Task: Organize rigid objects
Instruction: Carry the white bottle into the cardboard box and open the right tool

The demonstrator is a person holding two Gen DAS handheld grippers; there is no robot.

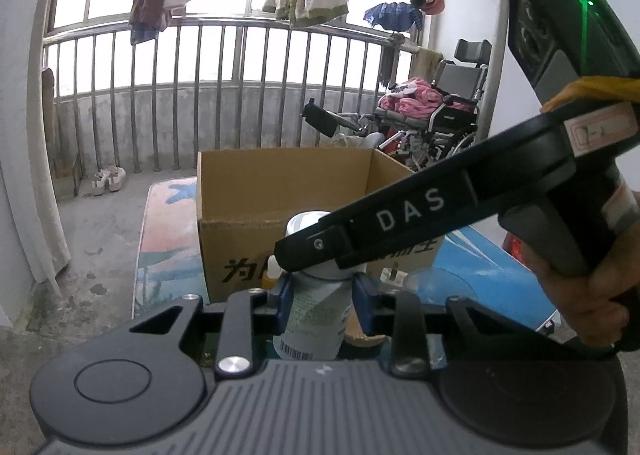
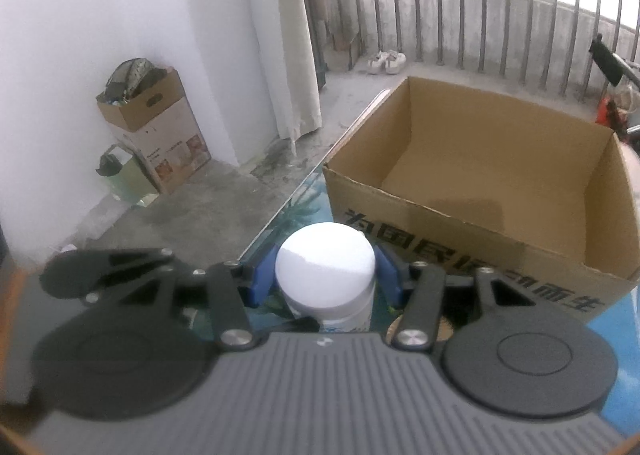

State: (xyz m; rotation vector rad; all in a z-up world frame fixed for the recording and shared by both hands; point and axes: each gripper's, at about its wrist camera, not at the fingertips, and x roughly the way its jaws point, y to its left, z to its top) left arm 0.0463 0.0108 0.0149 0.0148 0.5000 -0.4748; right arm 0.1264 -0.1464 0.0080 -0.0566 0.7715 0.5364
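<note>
"DAS" lettering on black right gripper (image 2: 326,275) pinching white-lidded plastic jar (image 2: 325,255), left gripper (image 1: 318,297) clamping barcode-labelled white bottle (image 1: 314,319), open brown cardboard box (image 2: 500,159) printed with Chinese characters

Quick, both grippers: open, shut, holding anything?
Left gripper: shut on a white labelled bottle.
Right gripper: shut on a white-capped jar.

A bottle (image 1: 316,315) sits between the left gripper's (image 1: 320,295) fingers. The box (image 1: 288,191) is behind it at twelve o'clock. A wheelchair (image 1: 444,115) stands behind the box at two o'clock.
</note>
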